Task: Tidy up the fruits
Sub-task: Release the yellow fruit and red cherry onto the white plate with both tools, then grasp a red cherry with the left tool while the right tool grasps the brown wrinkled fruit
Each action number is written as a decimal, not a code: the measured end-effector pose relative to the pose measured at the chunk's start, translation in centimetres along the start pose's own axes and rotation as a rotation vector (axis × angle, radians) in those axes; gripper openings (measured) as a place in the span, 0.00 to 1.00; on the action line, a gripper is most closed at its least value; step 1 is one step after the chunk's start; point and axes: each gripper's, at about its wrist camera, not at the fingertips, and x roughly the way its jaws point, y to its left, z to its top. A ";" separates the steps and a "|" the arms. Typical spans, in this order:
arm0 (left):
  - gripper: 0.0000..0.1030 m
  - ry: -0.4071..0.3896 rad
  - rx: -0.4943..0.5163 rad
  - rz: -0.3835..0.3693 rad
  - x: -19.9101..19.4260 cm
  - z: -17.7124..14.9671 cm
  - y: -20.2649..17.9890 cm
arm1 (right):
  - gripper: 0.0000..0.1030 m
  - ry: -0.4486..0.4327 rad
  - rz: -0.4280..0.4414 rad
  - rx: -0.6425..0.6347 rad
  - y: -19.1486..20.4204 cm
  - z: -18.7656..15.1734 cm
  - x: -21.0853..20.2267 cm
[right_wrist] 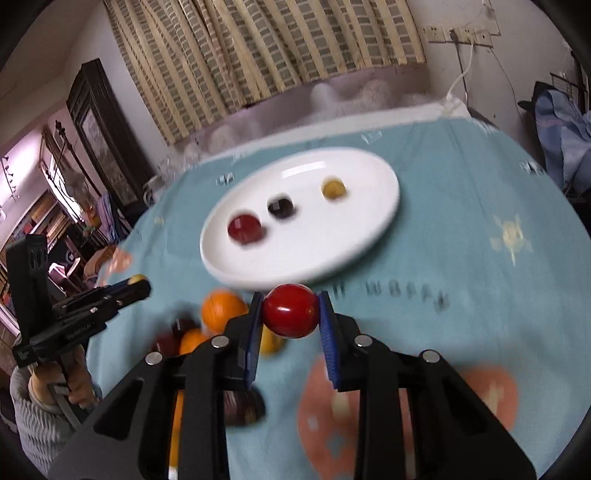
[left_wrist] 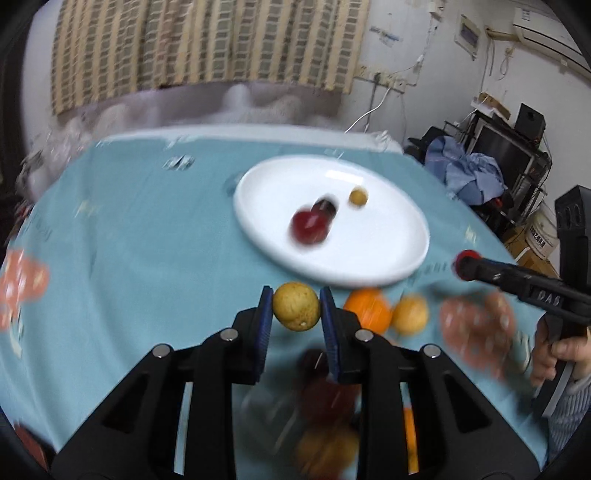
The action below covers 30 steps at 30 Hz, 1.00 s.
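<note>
A lived-in domestic room. A table under a light-blue patterned tablecloth [right_wrist: 461,258] stands before a checked curtain [right_wrist: 258,55]. A wall-mounted air conditioner [left_wrist: 546,33], wall sockets [right_wrist: 458,35], clothes heaped [left_wrist: 469,170] on a dark cabinet [left_wrist: 506,155], a dark framed door [right_wrist: 99,125] and cluttered shelves [right_wrist: 40,218] mark it as a home.

White plate [right_wrist: 373,218], pale blue tablecloth [right_wrist: 443,258] with orange motifs, striped checked curtain [right_wrist: 258,48]

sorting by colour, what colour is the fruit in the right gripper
Glossy red fruit, clamped in the right gripper; clearest in the right wrist view.
</note>
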 end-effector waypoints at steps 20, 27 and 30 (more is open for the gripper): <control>0.58 -0.002 -0.159 -0.049 3.6 1.8 1.9 | 0.66 -0.012 0.024 0.191 -2.3 2.7 4.7; 0.70 -0.061 -0.169 -0.006 -1.2 -1.6 2.4 | 0.74 -0.074 0.018 0.139 -1.3 2.6 2.2; 0.70 -0.024 -0.141 0.023 -2.1 -4.2 2.6 | 0.75 -0.076 0.040 0.113 -0.5 -0.1 -0.5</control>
